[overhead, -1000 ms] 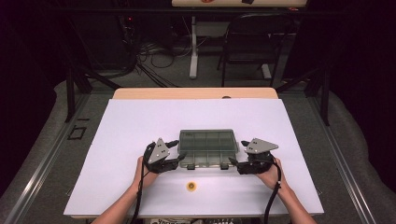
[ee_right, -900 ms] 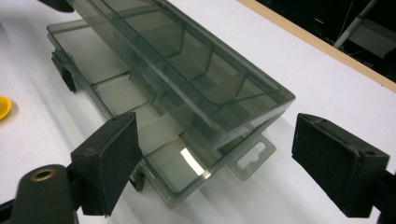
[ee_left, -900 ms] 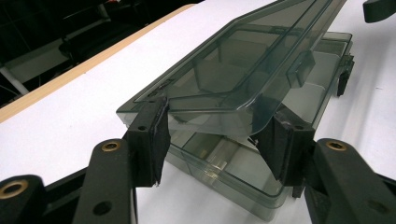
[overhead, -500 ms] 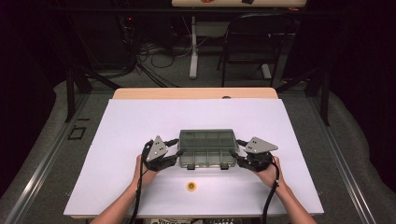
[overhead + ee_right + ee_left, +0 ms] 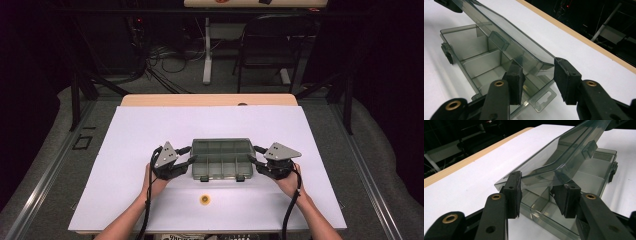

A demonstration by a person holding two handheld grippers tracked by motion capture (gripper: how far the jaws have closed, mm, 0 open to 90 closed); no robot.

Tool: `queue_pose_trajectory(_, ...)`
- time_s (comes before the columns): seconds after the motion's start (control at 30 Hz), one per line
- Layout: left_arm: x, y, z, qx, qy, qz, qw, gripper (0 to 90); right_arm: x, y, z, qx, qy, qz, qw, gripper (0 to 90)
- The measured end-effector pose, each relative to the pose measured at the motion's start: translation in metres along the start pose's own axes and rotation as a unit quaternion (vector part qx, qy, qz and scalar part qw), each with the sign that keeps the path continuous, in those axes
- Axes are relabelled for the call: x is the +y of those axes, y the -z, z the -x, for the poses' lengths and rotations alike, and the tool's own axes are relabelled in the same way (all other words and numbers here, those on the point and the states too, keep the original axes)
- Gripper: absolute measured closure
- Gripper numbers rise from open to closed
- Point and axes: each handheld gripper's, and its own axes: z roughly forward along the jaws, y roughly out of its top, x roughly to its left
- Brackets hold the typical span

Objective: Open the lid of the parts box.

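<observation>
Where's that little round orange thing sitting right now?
In the high view, the small orange disc lies on the white sheet near the table's front edge, just in front of the clear compartment box, between the person's forearms.

no legible text, labels, brand marks, numbers or signs on anything in any view

lid [image 5: 564, 157] | far end cut off at top edge | forearms cut off below
</observation>
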Motion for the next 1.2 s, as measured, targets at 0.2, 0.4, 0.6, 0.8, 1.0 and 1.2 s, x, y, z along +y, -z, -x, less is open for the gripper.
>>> queue_pose_trajectory(0.2, 0.004, 0.000, -0.005, -0.005, 0.010, 0.000, 0.9999, 61.4, 0.006, -0.002, 0.006, 0.004, -0.010, -0.003, 0.9999, 61.5)
queue_pose_trajectory(0.4, 0.009, -0.001, -0.009, -0.008, 0.014, -0.002, 0.9999, 62.5, 0.011, -0.003, 0.011, 0.008, -0.016, -0.009, 0.9998, 63.4)
queue_pose_trajectory(0.6, 0.012, -0.002, -0.011, -0.007, 0.019, 0.004, 0.9998, 62.9, 0.015, -0.004, 0.016, 0.010, -0.025, -0.012, 0.9996, 65.1)
queue_pose_trajectory(0.8, 0.015, -0.002, -0.015, -0.008, 0.024, 0.005, 0.9997, 63.8, 0.018, -0.005, 0.019, 0.010, -0.032, -0.008, 0.9994, 66.2)
queue_pose_trajectory(1.0, 0.016, -0.003, -0.016, -0.006, 0.030, 0.008, 0.9995, 64.2, 0.019, -0.005, 0.020, 0.008, -0.035, -0.011, 0.9993, 68.2)
queue_pose_trajectory(1.2, 0.017, -0.004, -0.017, 0.000, 0.031, 0.014, 0.9994, 65.5, 0.020, -0.006, 0.023, 0.009, -0.041, -0.012, 0.9990, 69.3)
